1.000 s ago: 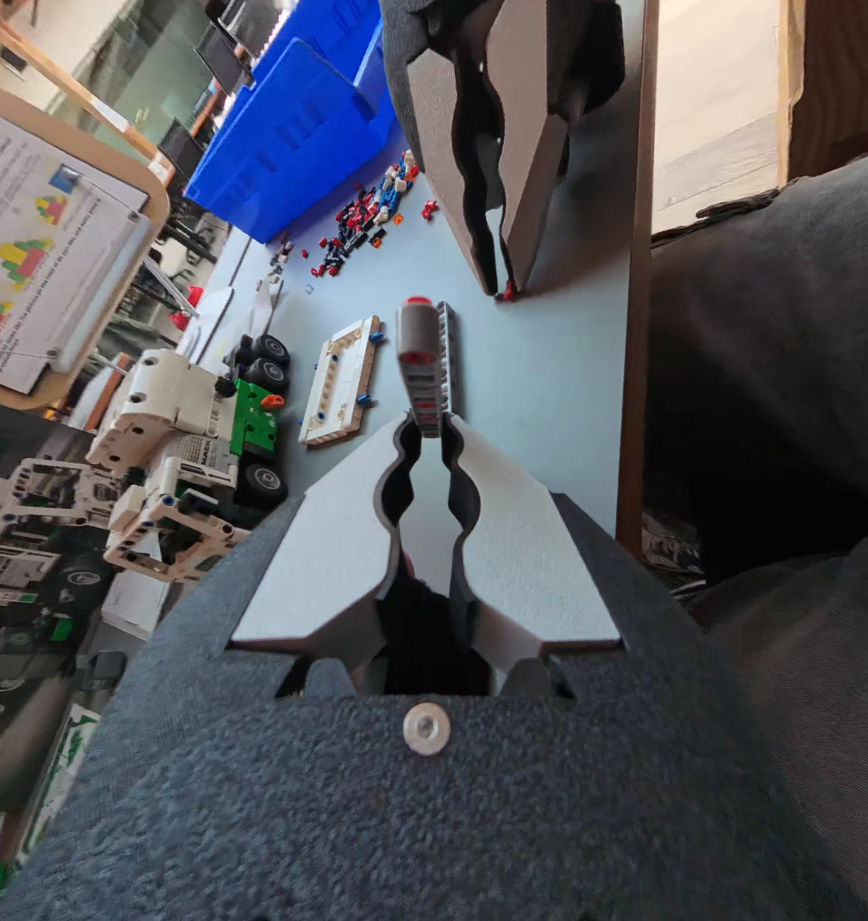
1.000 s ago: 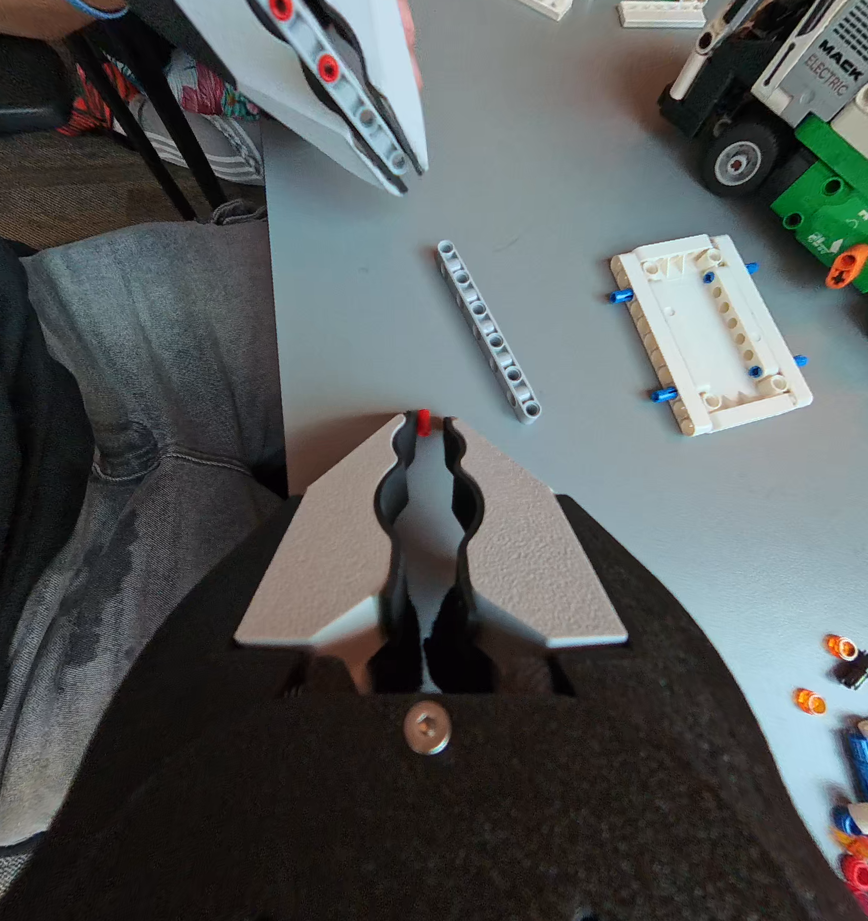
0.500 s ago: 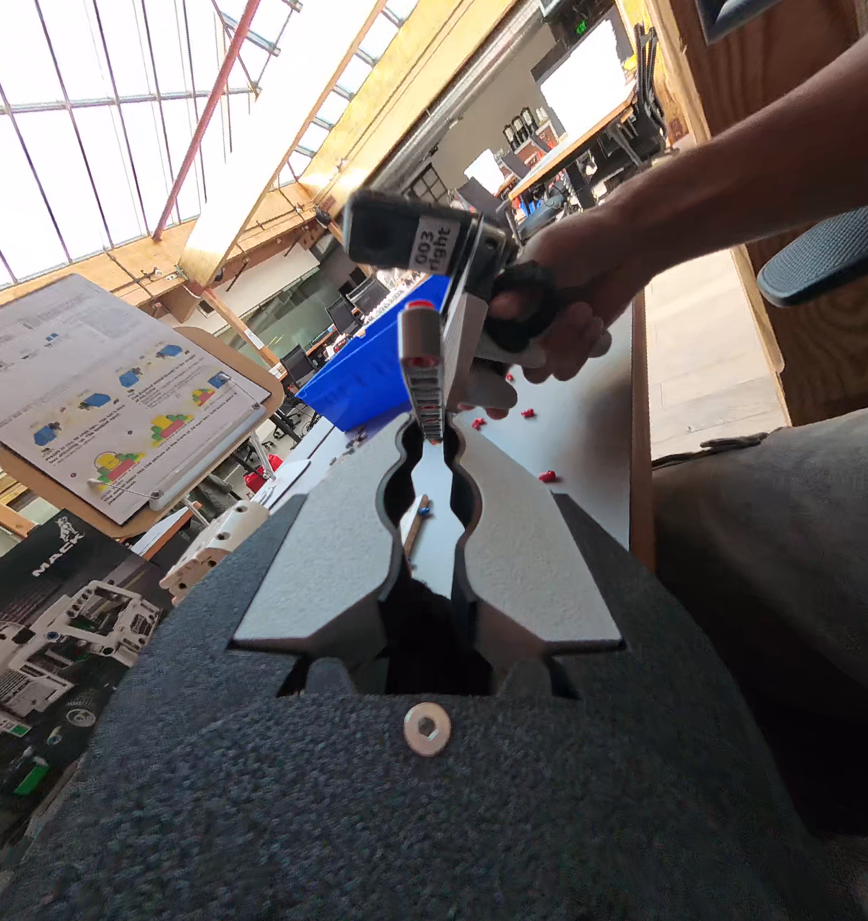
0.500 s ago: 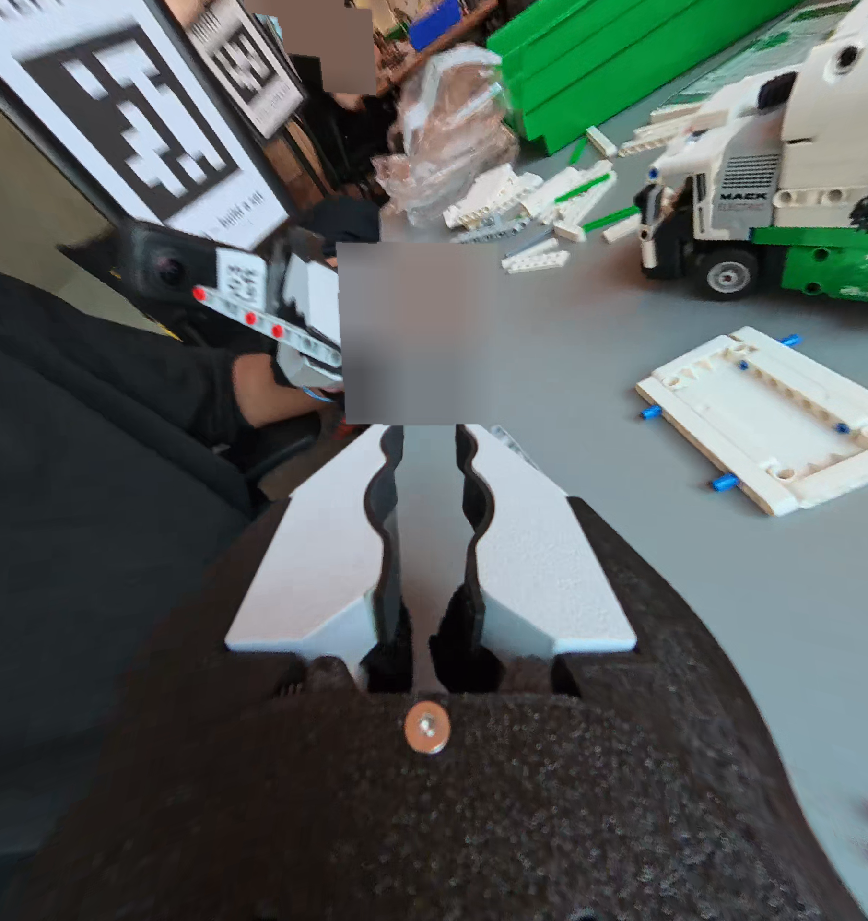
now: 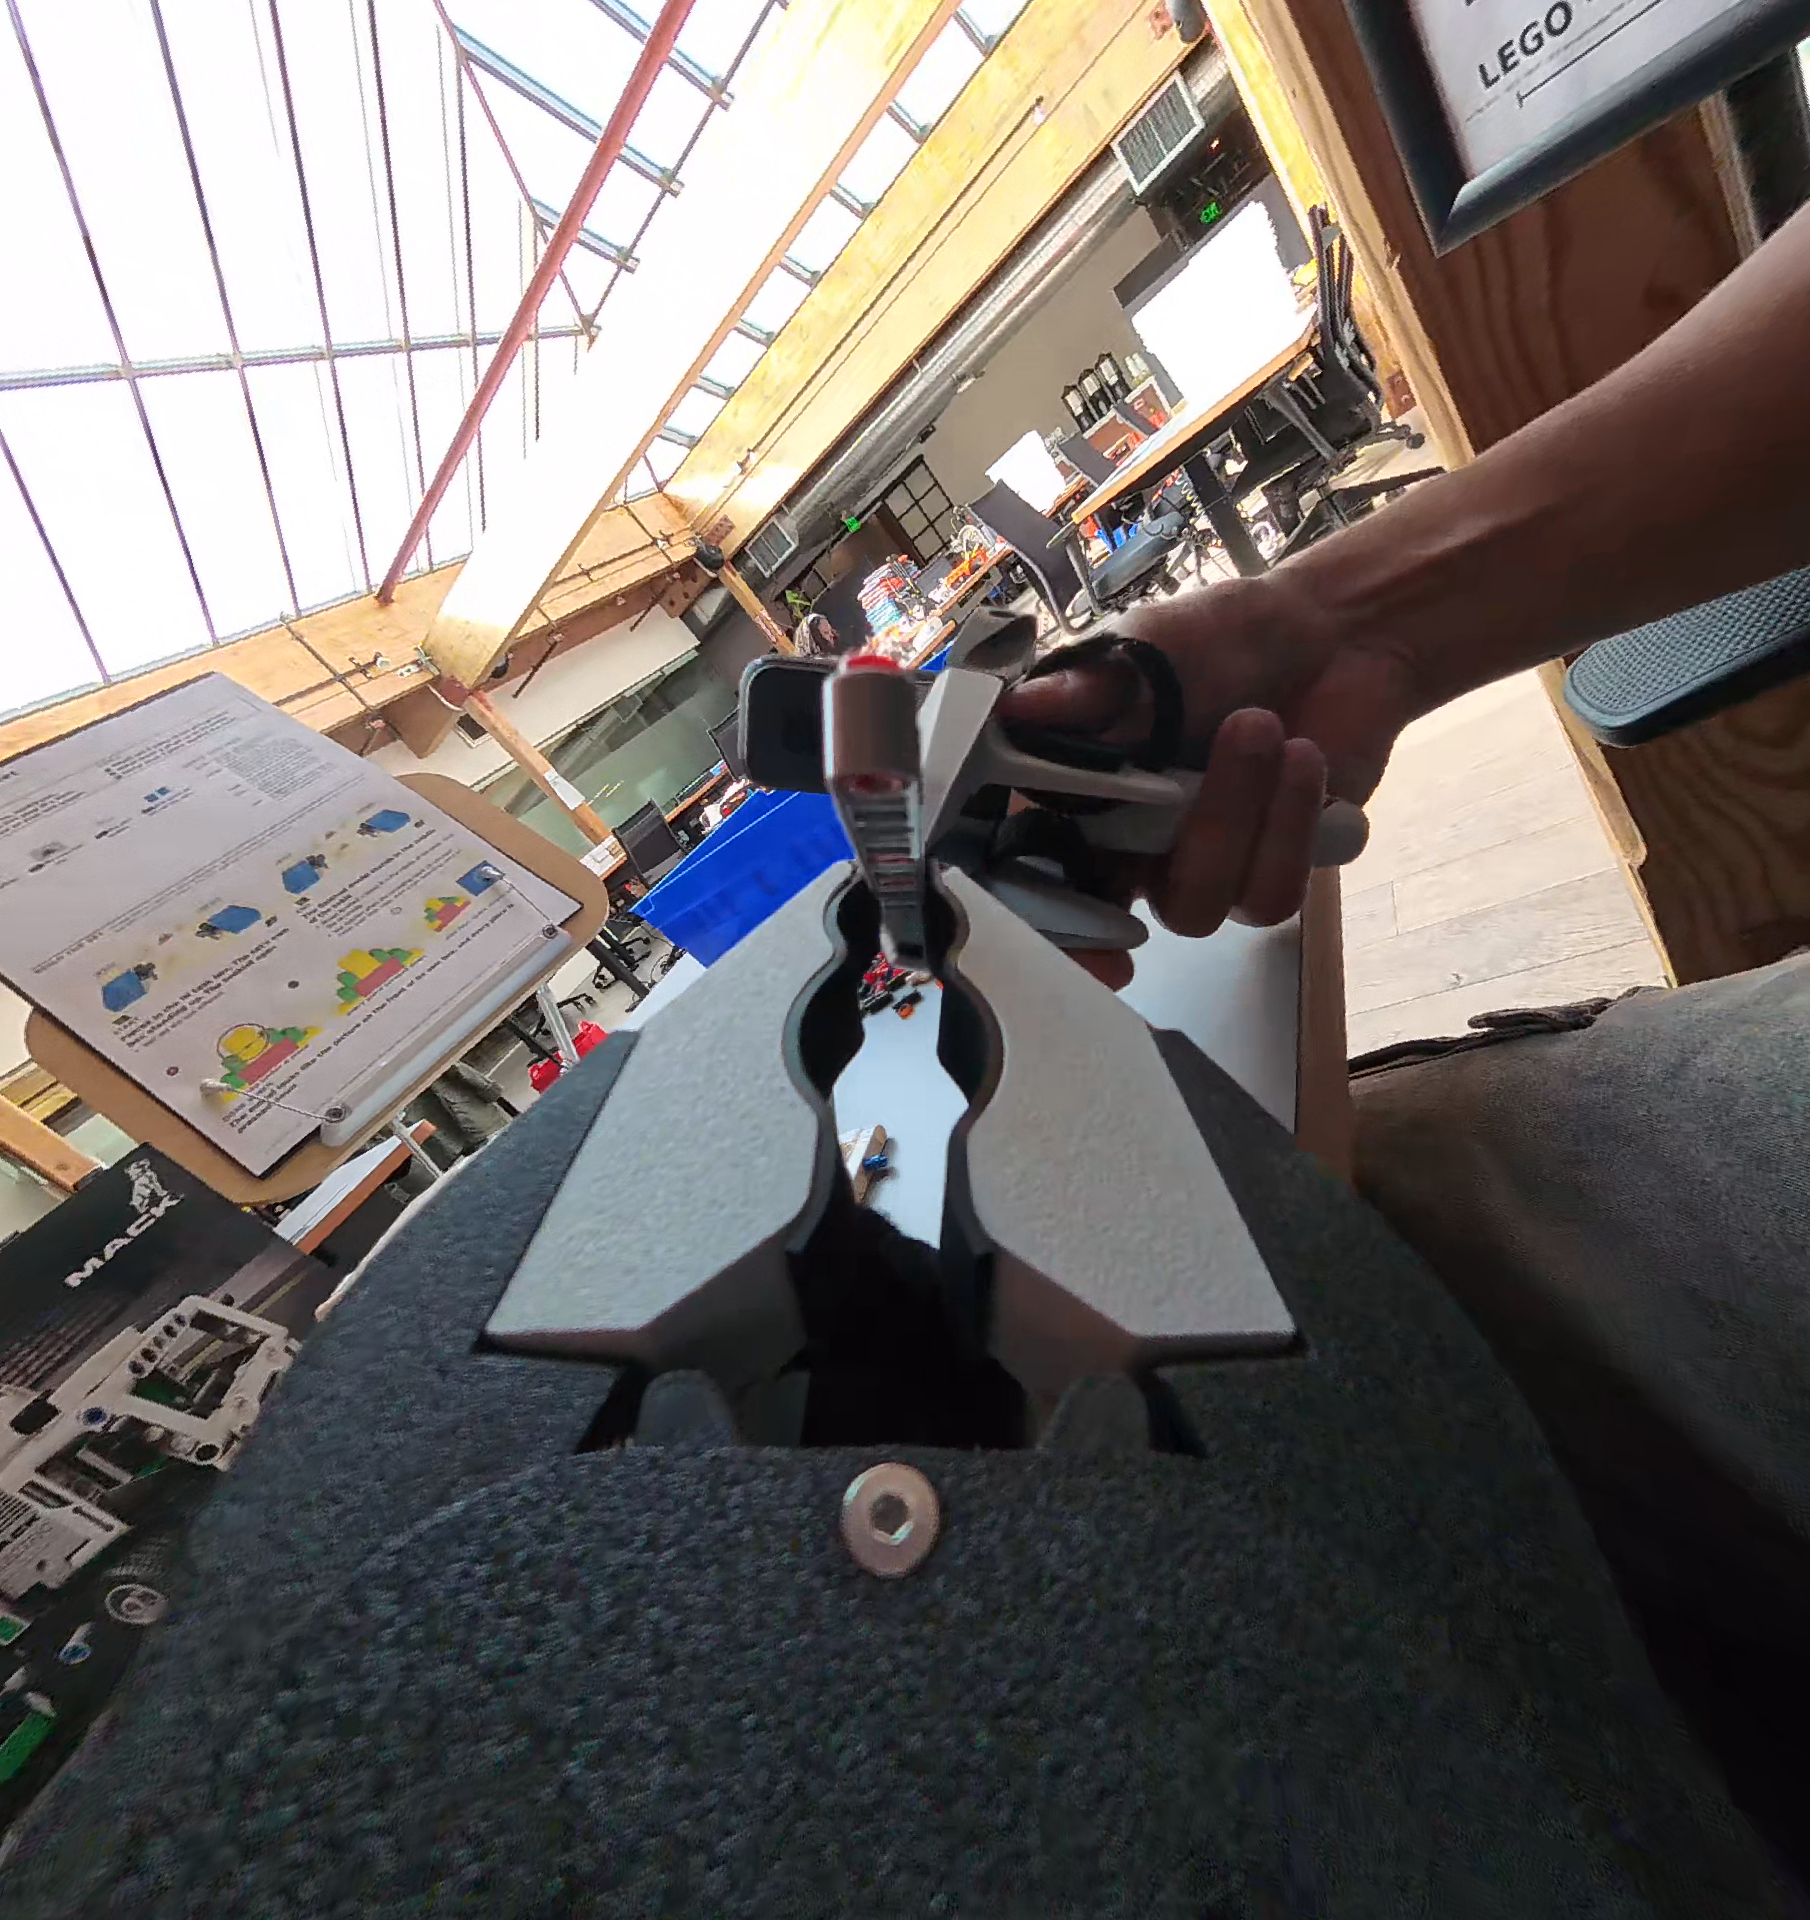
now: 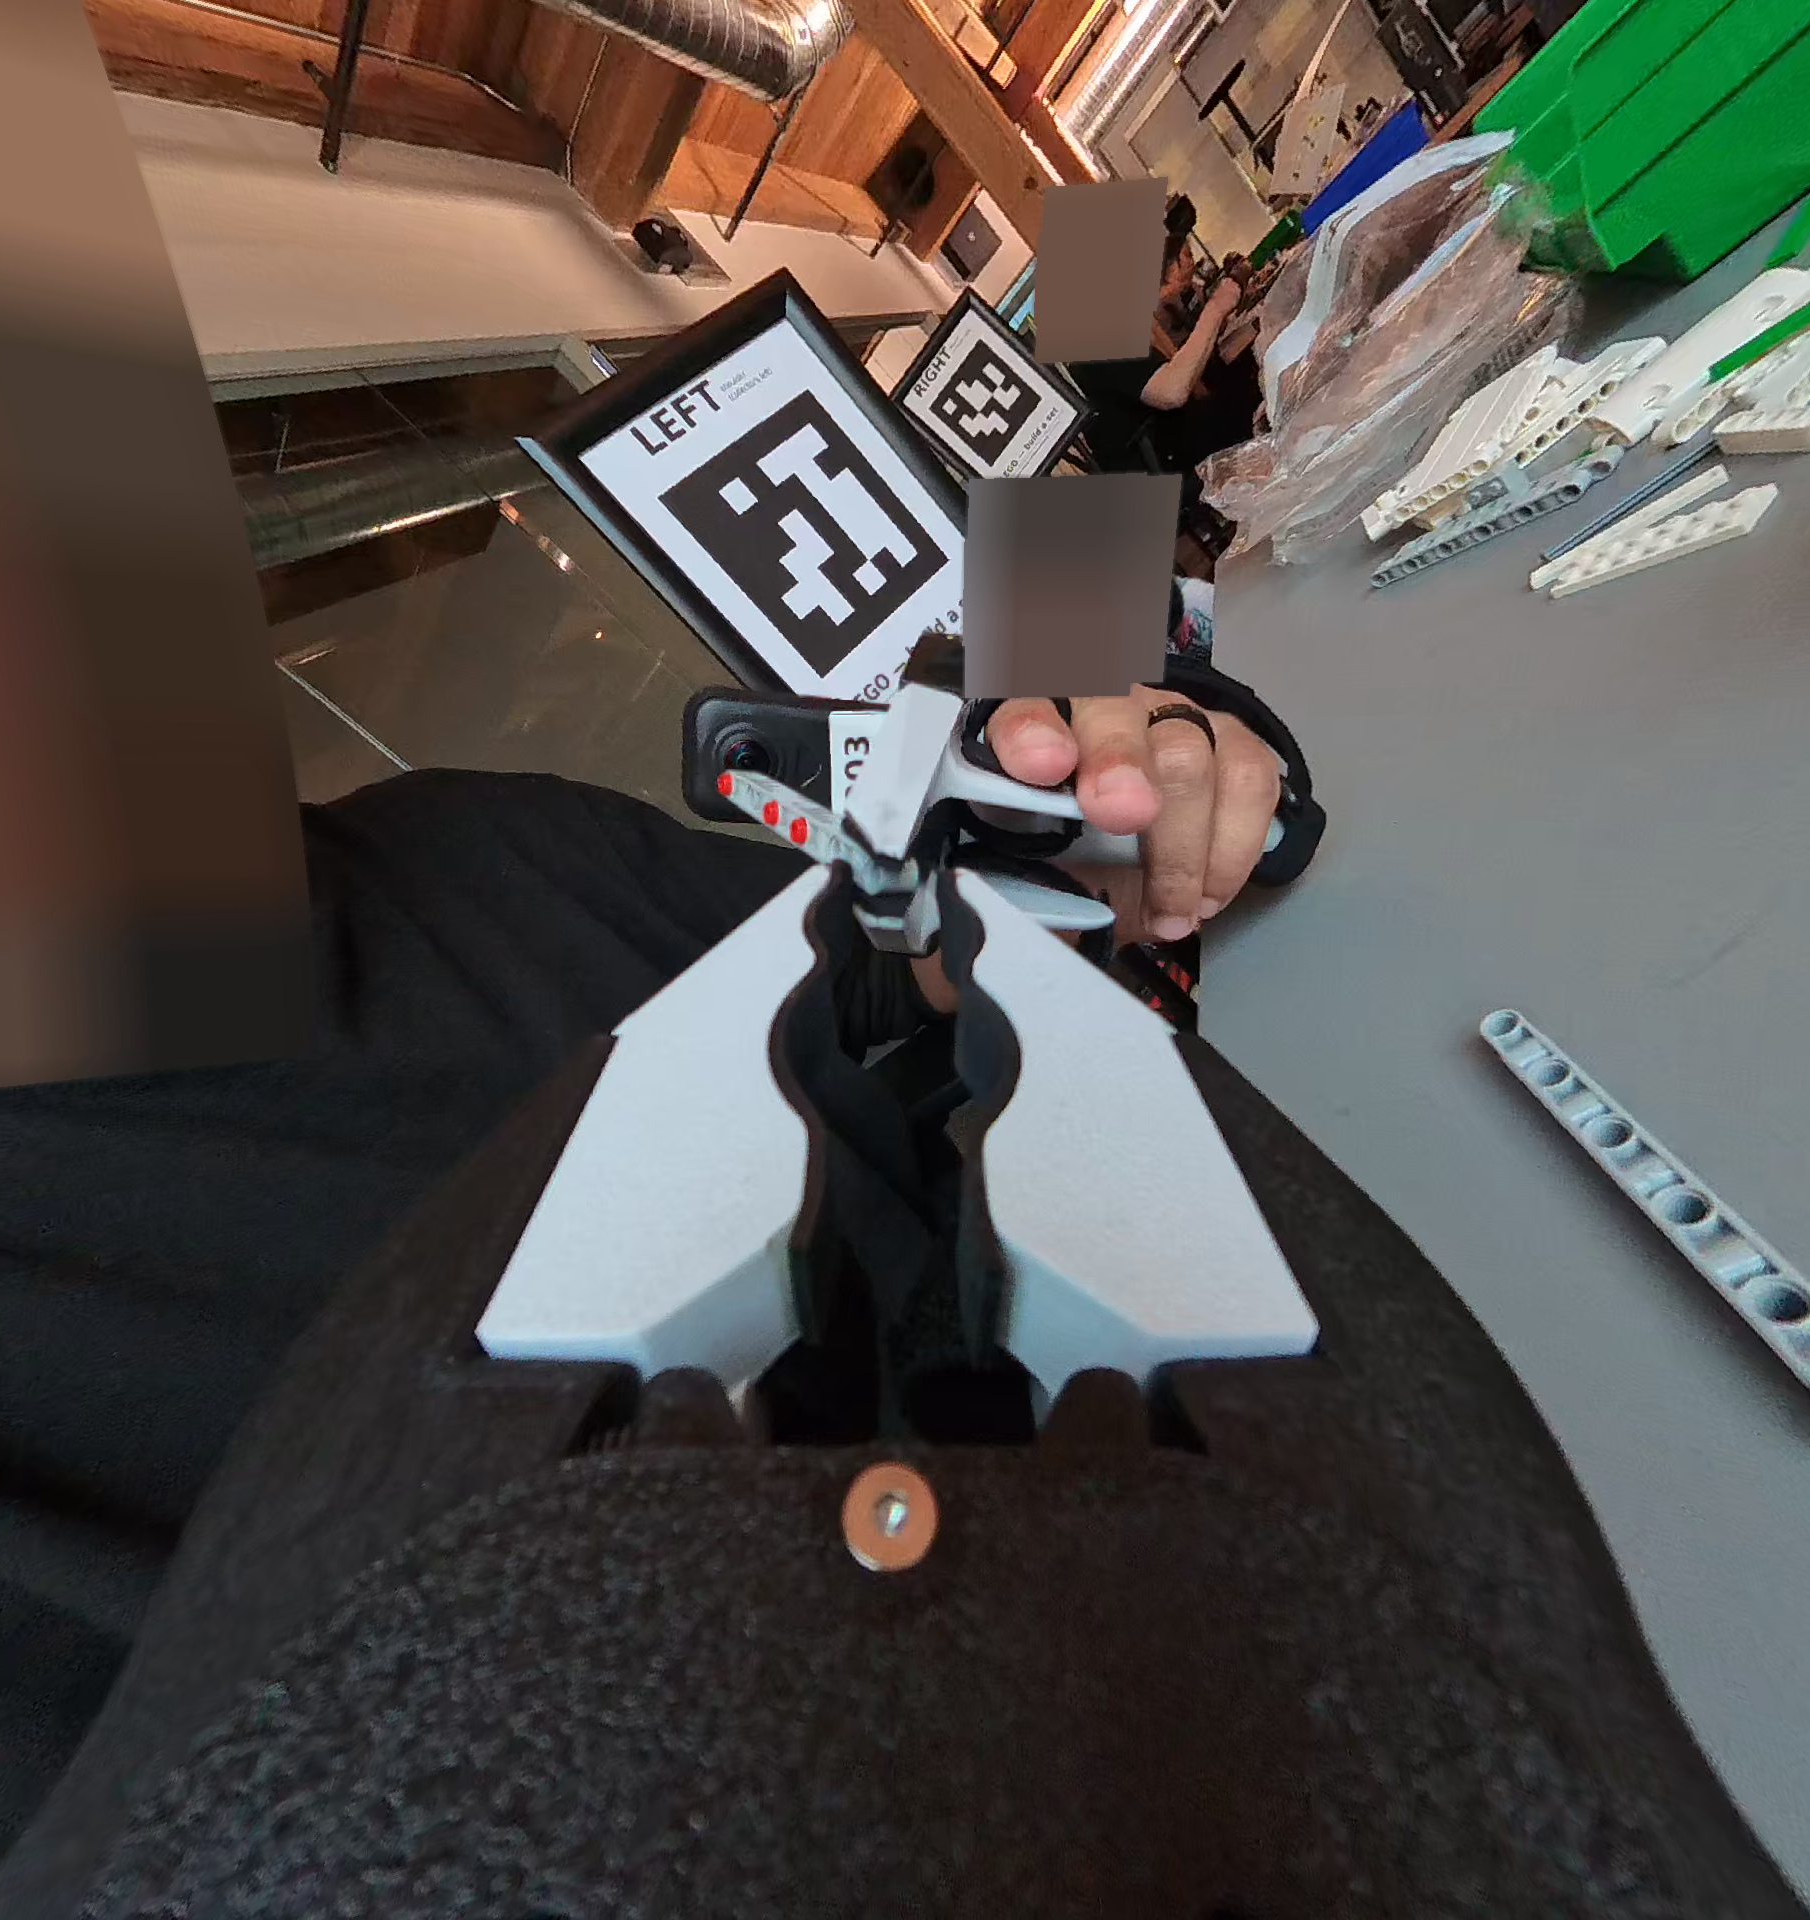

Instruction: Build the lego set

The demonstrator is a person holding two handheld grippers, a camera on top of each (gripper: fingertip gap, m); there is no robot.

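Observation:
My left gripper (image 5: 899, 906) is shut on one end of a grey holed beam (image 5: 877, 800) with red pins in it, held upright in the air. In the right wrist view the same beam (image 6: 776, 816) sticks out left of the left gripper (image 6: 896, 883). My right gripper (image 6: 893, 899) faces it, almost tip to tip. Its jaws stand a little apart with nothing seen between them. A hand holds the right gripper (image 5: 958, 748) just behind the beam in the left wrist view. A second grey beam (image 6: 1659, 1216) lies on the grey table (image 6: 1503, 831).
White and grey loose parts (image 6: 1503, 457) and green bins (image 6: 1659, 135) sit at the table's far end. A framed marker sign (image 6: 797, 520) stands behind. An instruction board (image 5: 257, 914), a blue bin (image 5: 755, 862) and the set's box (image 5: 101, 1403) are at the left. Only a small space, under 4 cm, lies between the two pairs of fingers.
Both grippers rose from the table and tilted up to face each other. The red pin seen at my right gripper's tips a second ago no longer shows, and its jaws stand wider.

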